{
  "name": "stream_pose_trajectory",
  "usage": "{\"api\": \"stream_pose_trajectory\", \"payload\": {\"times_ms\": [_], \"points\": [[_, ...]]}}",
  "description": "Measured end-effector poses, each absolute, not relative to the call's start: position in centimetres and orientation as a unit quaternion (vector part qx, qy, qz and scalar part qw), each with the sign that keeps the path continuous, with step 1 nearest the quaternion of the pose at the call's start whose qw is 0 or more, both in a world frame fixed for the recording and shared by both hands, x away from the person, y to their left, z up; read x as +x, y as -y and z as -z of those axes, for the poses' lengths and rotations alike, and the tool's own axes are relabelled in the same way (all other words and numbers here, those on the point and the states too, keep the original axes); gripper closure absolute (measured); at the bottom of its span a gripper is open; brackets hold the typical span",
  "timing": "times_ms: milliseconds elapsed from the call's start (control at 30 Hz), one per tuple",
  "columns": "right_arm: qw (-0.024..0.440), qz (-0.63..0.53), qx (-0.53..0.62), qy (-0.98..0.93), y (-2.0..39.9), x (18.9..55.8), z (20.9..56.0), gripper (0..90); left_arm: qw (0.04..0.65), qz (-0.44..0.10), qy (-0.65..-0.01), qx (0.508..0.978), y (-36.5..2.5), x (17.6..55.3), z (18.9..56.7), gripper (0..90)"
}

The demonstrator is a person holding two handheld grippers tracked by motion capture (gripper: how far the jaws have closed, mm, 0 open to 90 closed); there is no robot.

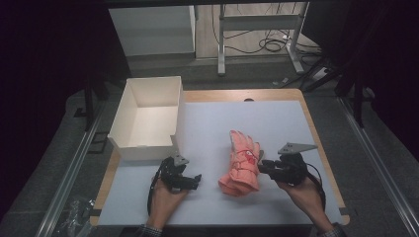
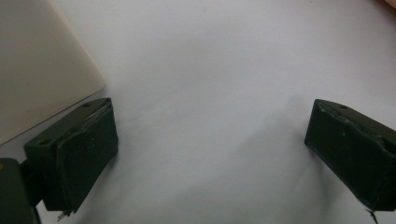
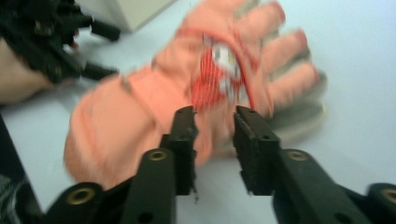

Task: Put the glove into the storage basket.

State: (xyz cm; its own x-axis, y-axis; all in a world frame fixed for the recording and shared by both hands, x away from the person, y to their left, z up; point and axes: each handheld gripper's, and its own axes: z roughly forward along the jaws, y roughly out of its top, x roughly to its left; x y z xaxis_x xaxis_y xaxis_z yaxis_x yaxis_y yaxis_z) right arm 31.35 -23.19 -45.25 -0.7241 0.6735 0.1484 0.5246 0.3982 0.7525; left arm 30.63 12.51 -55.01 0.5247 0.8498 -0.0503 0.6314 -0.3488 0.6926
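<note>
Since the open white cardboard box (image 1: 148, 116) sits at the table's far left corner with its mouth up and nothing inside, it reads as the place where the glove is meant to end up — set clear of the working space yet within reach of either hand. Just in front of it the left gripper (image 1: 190, 181) rests low over the pale grey table (image 1: 276, 123), its fingers (image 2: 77, 154) spread wide with only bare surface between them; it seems parked there, ready to help but out of the way. To its right, near the middle of the table's near half, the salmon-pink padded winter glove (image 1: 242, 165) lies flat, its digits pointing away from the person and its cuff toward the near edge. On its back there is a red and white patch (image 3: 219, 70), too blurred to tell any writing or brand. The right gripper (image 1: 262, 167) stands at the glove's right side, and its fingers (image 3: 184, 135) stand a little apart, straddling the glove's edge without pressing on it — so I judge that it holds nothing, the glove lying on the table under its own weight.
</note>
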Motion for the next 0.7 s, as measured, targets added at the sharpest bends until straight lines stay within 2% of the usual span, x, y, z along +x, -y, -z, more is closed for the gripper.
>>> {"api": "stream_pose_trajectory", "payload": {"times_ms": [67, 200, 233, 300, 367, 433, 700], "points": [[0.091, -0.418, 0.355, -0.831, 22.3, 32.4, 45.1, 59.4, 0.339, -0.161, -0.461, 0.804, -12.5, 30.6, 55.0, 2.5], [0.085, -0.41, 0.351, -0.837, 20.4, 34.4, 45.4, 55.1, 0.339, -0.163, -0.46, 0.804, -12.5, 30.6, 55.0, 2.5], [0.081, -0.399, 0.354, -0.842, 20.0, 34.8, 45.8, 57.8, 0.339, -0.163, -0.46, 0.805, -12.5, 30.6, 55.0, 2.5], [0.07, -0.389, 0.367, -0.842, 19.5, 35.3, 46.5, 74.7, 0.339, -0.162, -0.461, 0.804, -12.5, 30.6, 55.0, 2.5], [0.062, -0.392, 0.372, -0.839, 19.2, 35.3, 46.7, 85.2, 0.339, -0.162, -0.461, 0.804, -12.5, 30.6, 55.0, 2.5], [0.066, -0.389, 0.379, -0.837, 19.1, 35.1, 46.5, 88.0, 0.339, -0.162, -0.46, 0.804, -12.5, 30.6, 55.0, 2.5], [0.073, -0.414, 0.44, -0.793, 19.2, 33.4, 43.3, 88.3, 0.339, -0.161, -0.461, 0.804, -12.5, 30.6, 55.0, 2.5]]}}
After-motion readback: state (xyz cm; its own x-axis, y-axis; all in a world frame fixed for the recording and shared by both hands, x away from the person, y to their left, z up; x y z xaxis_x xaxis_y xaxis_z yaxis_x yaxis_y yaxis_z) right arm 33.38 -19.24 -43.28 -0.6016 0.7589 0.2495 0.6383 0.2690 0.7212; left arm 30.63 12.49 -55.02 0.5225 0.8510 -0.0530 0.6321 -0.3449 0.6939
